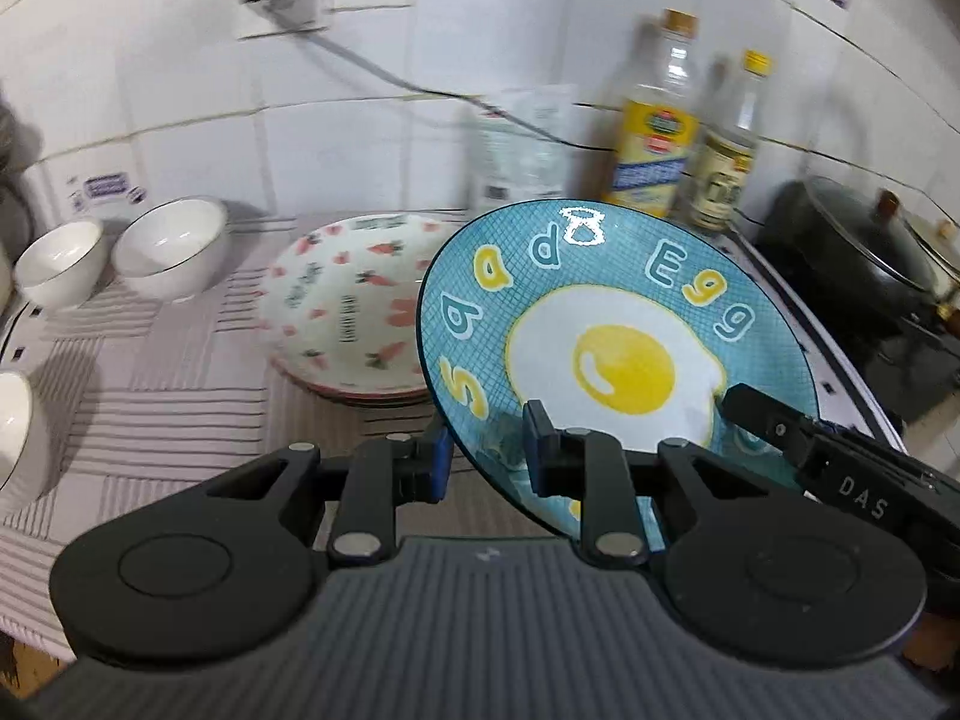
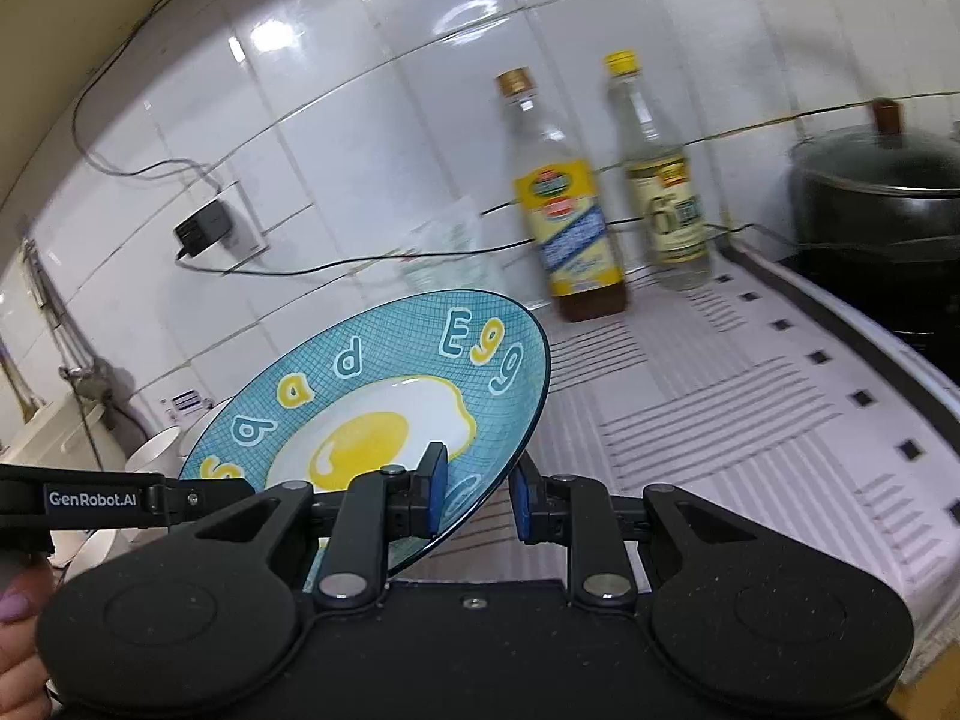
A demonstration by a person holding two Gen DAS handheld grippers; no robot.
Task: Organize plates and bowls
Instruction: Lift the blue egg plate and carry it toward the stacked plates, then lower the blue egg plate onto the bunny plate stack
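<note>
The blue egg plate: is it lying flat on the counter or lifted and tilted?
Lifted and tilted. The blue egg plate hangs clear of the counter, its rim pinched by the left claw and the right claw.

The plate (image 1: 600, 324) was turquoise with a fine grid pattern, a white fried egg with a yellow yolk at its centre, and letters in yellow and pale blue around the rim. The other plate (image 1: 342, 306) was white with pink carrot-like motifs and green sprigs, and the two bowls (image 1: 174, 252) were plain white. The desk (image 2: 750, 420) wore a white cloth with grey stripes and small black squares; the bottle (image 2: 570, 222) carried a yellow and blue label.
</note>
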